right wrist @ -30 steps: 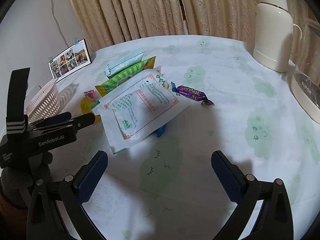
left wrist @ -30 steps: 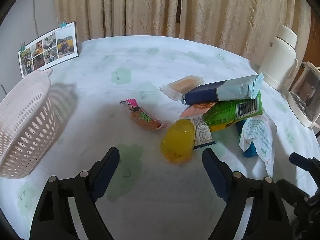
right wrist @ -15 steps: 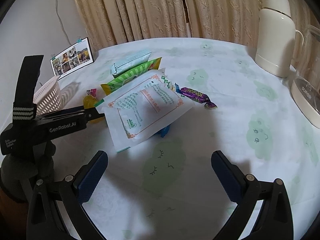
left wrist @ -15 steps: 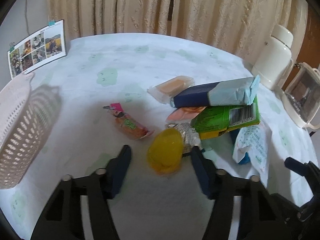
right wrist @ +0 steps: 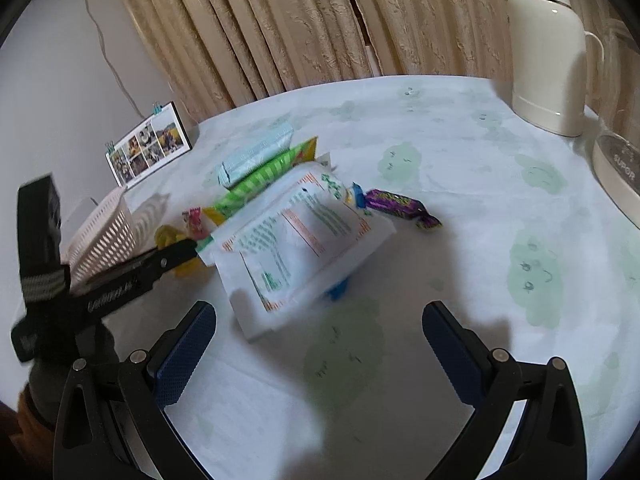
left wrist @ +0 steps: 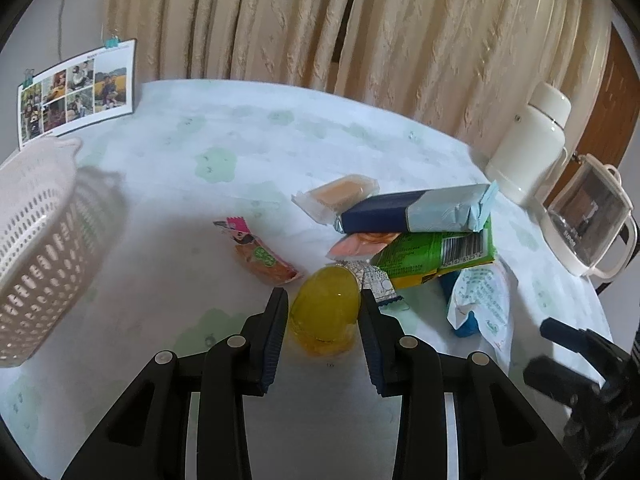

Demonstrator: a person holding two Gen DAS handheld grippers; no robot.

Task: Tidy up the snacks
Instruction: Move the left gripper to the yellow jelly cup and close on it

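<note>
Left gripper point(left wrist: 323, 312) narrowed around yellow jelly cup point(left wrist: 325, 312), pads against both its sides; cup sits on table point(left wrist: 240, 148) at near edge of snack pile. Orange sausage snack point(left wrist: 262, 258) just left of it. Basket point(left wrist: 36, 240) well apart, far left. Right gripper point(right wrist: 320, 344) wide, holding nothing, near white packet point(right wrist: 296, 236).

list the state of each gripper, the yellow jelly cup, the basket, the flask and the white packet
left gripper: closed onto the yellow jelly cup
right gripper: open, holding nothing
yellow jelly cup: on the table, between the fingers
basket: upright, contents hidden
flask: upright, lid on
white packet: propped on the snack pile, sealed
</note>
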